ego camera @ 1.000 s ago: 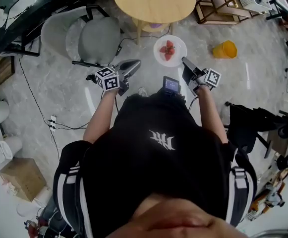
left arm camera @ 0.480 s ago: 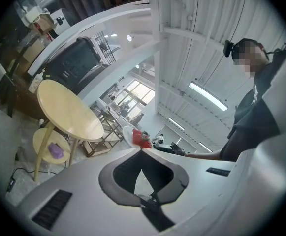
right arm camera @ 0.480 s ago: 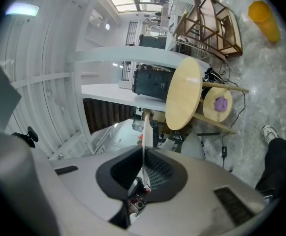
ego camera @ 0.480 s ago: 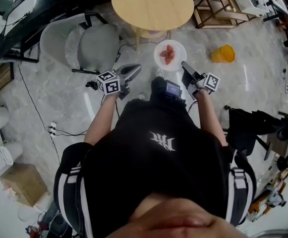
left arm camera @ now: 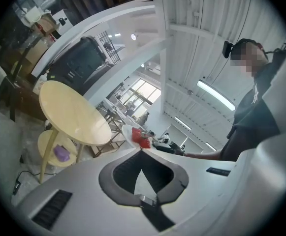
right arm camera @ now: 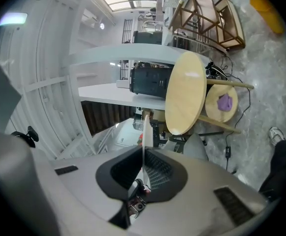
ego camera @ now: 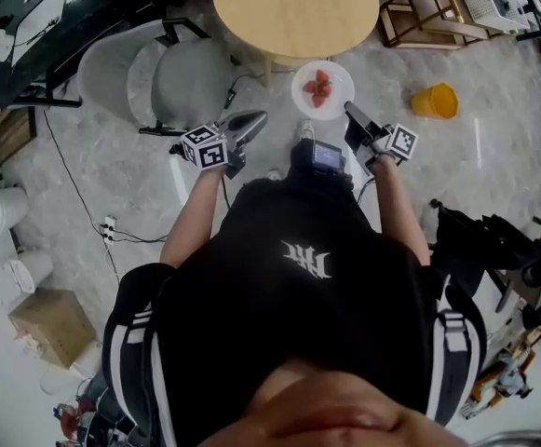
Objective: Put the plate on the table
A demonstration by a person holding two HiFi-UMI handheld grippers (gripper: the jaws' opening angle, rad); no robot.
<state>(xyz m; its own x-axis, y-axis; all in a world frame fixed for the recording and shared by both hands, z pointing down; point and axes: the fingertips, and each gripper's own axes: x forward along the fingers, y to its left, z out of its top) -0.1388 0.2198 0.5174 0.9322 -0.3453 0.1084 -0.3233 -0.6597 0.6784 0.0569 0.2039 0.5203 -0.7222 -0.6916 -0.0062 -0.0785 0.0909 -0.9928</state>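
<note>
The round wooden tabletop (ego camera: 295, 9) lies straight ahead of both tools. From the right tool (ego camera: 352, 113) it sits forward and a little to the left. A grey chair (ego camera: 158, 73) stands off to the left of the left tool (ego camera: 251, 119), clear of the path.

The white plate (ego camera: 303, 96) is held off the floor. It reaches forward from the right tool's tips toward the tabletop, and its far rim is just short of the tabletop's near edge. The right tool's jaws are closed on the plate's near rim. In the right gripper view the plate shows edge-on as a thin white line between the pads, so I judge it is carried flat. That same view looks down onto the top of the tabletop, so the plate is probably already higher than it. If so, the move left is a push forward and slightly left, then a short lowering.

The left tool rides beside the right one, well apart from the plate. Its jaws are drawn together and nothing is between them. The right hand alone carries the load.

A few red strawberries (ego camera: 318, 86) sit near the middle of the plate, ahead of the gripped rim. Tipping the plate nose-down on the way in could slide them off.
</note>
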